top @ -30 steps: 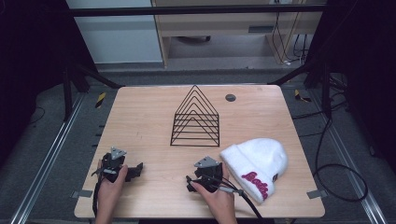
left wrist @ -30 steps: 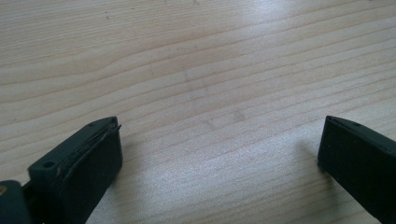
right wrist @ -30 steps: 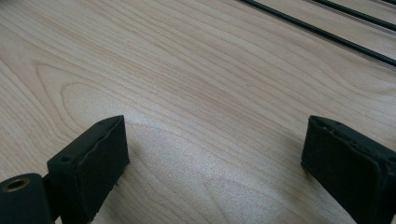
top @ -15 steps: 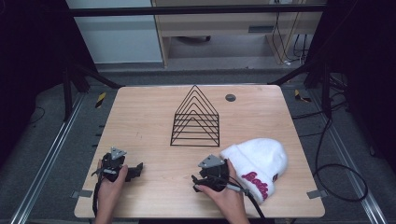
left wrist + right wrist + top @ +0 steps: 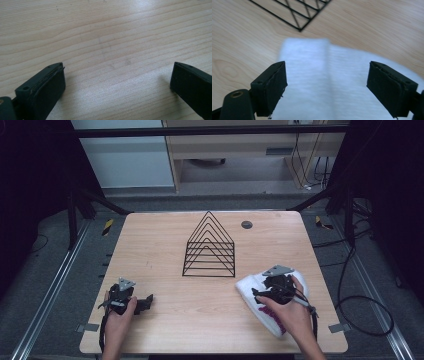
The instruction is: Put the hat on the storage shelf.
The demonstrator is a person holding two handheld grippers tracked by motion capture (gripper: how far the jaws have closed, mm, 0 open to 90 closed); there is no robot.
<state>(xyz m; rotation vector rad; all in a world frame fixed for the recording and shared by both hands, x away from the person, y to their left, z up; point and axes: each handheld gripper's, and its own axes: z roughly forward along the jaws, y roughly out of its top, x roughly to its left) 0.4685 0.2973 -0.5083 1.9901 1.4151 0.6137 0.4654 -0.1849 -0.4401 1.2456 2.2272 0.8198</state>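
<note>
High view: the right gripper has moved right from the near middle of the wooden table and now hangs over the white beanie, near right, beside the black wire rack. The left gripper rests near left. Left gripper view: jaws wide, nothing between. Right gripper view: jaws wide, just begun narrowing above the beanie, not touching it; a grasp looks next.

1. The tabletop is light wood with a smooth, slightly shiny grain.
2. The hat is soft white knitted cloth.
3. The rack is thin black metal wire.
4. The fingers look like matt black plastic.
</note>
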